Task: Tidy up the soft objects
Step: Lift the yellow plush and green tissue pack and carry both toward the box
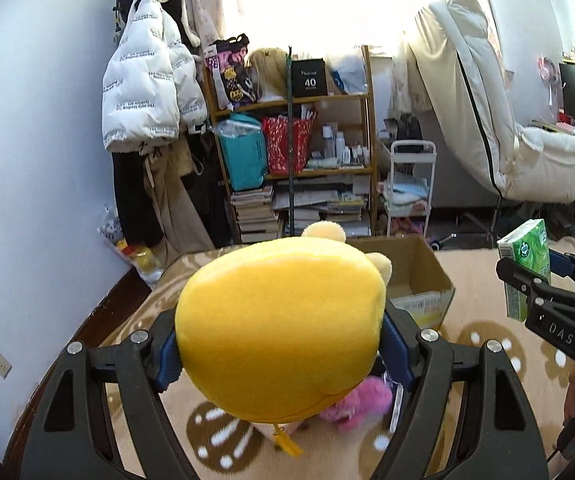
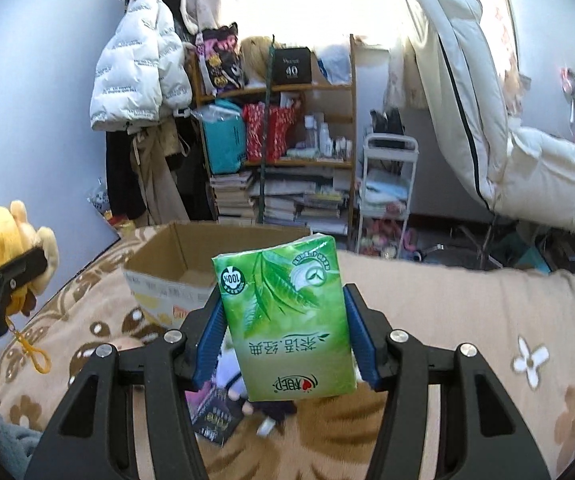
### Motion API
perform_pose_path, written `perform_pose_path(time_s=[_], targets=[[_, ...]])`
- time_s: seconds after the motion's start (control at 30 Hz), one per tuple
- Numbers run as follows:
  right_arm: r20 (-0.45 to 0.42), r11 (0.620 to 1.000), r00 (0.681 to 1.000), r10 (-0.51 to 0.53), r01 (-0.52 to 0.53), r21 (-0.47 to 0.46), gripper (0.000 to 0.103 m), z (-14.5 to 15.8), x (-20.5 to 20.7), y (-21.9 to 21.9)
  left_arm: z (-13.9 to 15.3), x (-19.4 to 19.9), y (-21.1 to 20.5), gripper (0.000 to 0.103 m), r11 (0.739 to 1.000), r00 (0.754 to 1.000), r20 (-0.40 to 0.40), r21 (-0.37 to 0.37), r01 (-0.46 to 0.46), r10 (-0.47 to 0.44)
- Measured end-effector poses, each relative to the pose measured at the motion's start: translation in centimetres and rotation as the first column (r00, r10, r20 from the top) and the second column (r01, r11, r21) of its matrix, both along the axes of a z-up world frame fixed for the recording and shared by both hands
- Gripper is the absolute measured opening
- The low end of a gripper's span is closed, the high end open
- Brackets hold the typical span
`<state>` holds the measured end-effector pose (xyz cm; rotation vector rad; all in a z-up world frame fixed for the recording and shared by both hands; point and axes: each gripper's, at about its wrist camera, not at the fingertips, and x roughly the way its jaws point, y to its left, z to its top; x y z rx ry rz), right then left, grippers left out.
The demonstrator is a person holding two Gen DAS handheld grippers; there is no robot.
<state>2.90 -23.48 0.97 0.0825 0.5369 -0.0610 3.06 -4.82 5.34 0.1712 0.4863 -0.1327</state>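
yellow plush (image 1: 279, 320) clamped in your left gripper (image 1: 279, 350), green tissue pack (image 2: 287, 320) pinched in right gripper (image 2: 285, 344); carry both over far cardboard box (image 2: 159, 276), probably empty, release low.

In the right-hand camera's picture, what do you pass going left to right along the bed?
Yellow plush toy in the left gripper → cardboard box → green tissue pack in the right gripper.

Cardboard box (image 2: 175, 264) on bed (image 2: 447, 312); shelf (image 2: 279, 128) behind.
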Motion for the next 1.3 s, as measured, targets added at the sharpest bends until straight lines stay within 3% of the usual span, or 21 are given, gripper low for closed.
perform_pose_path(time_s=[0.3, 0.6, 0.83, 1.07, 1.3], targets=[[0.08, 1.0, 0.997, 0.003, -0.003, -0.003, 0.059, 2.5, 4.5, -0.7, 1.8, 6.0, -0.5, 0.079, 1.0, 0.999, 0.043, -0.007, 0.006, -0.005], [0.143, 0.997, 0.99, -0.012, 0.002, 0.074, 0.059, 3.1, 8.9, -1.2, -0.5, 11.9, -2.0, 0.079, 1.0, 1.0, 0.004, 0.01, 0.013, -0.013], [0.094, 0.991, 0.996, 0.012, -0.025, 0.133, 0.059, 0.8, 11.6, -0.7, -3.6, 14.5, -2.2, 0.079, 0.999, 0.999, -0.053, 0.04, 0.005, -0.003], [-0.006, 0.993, 0.998, 0.064, -0.064, 0.099, 0.059, -3.3, 13.2, 1.0, -5.9, 16.2, -2.4, 0.08, 0.999, 0.995, -0.101, 0.053, 0.009, -0.004], [-0.056, 0.994, 0.995, 0.084, -0.08, 0.078, 0.059, -5.1, 13.9, 1.6, -6.9, 16.9, -2.7, 0.084, 0.998, 0.991, -0.136, 0.052, 0.025, -0.018]])
